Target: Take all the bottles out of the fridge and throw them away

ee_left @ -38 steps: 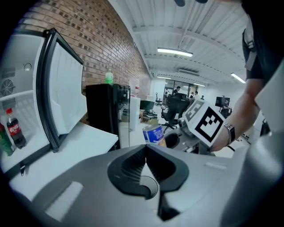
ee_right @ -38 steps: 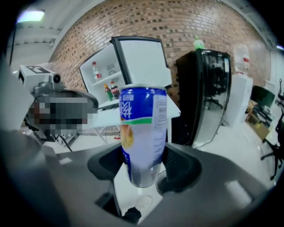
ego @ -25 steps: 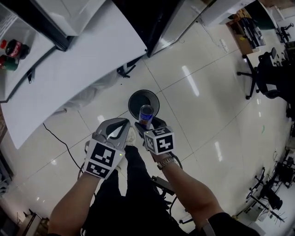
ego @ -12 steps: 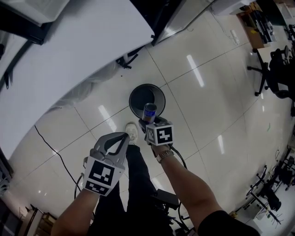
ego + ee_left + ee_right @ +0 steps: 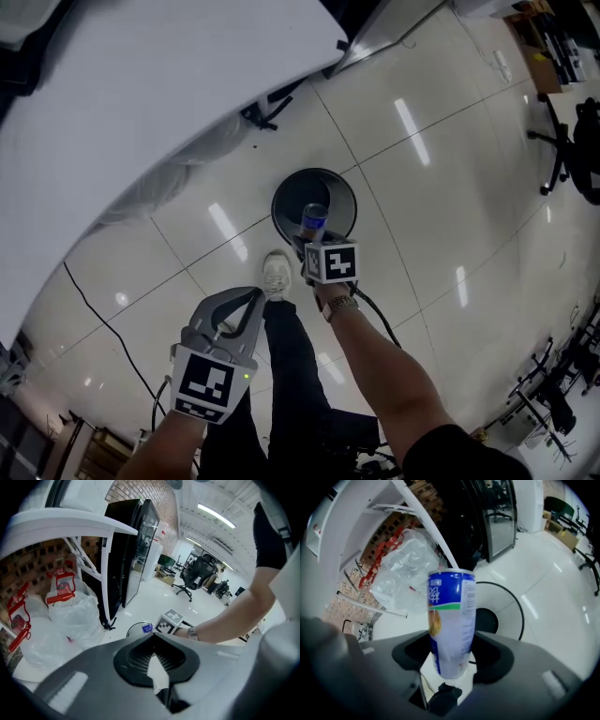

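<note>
Right gripper [image 5: 451,654]: jaws stand wide and are clamped on a bottle [image 5: 451,616], with a pad pressing its lower part from each side. The bottle lies along the jaws, base toward the gripper's body.
Label: blue band at the top with white characters, too blurred to read. A thin green stripe runs under it. The body below is pale, with a yellow-orange picture at its left edge. Fine print down the right side is too small to read. Brand cannot be told.

Left gripper [image 5: 151,638]: jaws closed, tips meeting, nothing between them. It is held low beside the person's leg.

Marker cube [image 5: 330,262] on the right gripper: black-and-white squares only. Watch [image 5: 337,306] on the right wrist.

Bin [image 5: 342,192]: round, black, on the tiled floor [image 5: 450,187] just beyond a white shoe [image 5: 275,275]. In the head view the bottle shows over the bin's opening.

Farther: clear bags [image 5: 70,609] with red ties under a white table [image 5: 141,94]. A black glass-door fridge [image 5: 129,550] stands behind them, and an office chair [image 5: 199,573] well apart
</note>
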Available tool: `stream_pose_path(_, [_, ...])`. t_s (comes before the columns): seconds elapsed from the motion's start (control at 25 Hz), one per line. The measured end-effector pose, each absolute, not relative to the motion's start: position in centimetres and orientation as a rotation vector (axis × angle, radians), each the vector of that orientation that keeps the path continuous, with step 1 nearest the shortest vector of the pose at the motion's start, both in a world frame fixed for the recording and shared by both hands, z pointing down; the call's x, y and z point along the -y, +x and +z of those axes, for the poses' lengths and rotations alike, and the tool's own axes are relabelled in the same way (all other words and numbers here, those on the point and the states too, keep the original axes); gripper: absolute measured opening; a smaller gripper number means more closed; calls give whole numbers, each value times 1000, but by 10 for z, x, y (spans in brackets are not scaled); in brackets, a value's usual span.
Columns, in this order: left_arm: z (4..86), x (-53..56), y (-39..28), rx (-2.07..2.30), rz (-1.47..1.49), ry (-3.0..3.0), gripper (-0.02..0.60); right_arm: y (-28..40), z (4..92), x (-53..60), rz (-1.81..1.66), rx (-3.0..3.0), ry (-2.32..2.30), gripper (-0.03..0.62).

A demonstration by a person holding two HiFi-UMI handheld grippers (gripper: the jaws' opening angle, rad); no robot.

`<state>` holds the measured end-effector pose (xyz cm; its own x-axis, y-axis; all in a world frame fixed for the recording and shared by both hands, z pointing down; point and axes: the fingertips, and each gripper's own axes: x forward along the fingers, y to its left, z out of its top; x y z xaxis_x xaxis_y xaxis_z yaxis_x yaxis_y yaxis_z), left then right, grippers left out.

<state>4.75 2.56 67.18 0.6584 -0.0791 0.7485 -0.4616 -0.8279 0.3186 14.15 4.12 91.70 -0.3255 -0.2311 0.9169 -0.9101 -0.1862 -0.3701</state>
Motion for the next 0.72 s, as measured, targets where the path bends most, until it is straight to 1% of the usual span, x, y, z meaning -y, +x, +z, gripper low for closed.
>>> stream_pose_path(0.28, [716,2,57,482,1027,2341,3,140,963,-34,1600,1460,1349,264])
stream_pose_path(0.56, [744,-4,51,421,1068,2330,3,149,999,-37,1582,1400,1385,264])
stream_pose_path(0.6, [747,-4,48,422,1072,2323,3,150,1000,-35,1567,1398,1393,251])
stream_pose_path(0.68, [749,-3,46,427,1074,2315,3,153,998,-33,1541,1393,1395,128])
stream_pose_path(0.72, [748,-2,46,433,1067,2312,3,154,996,-33,1533,1393,1396,127])
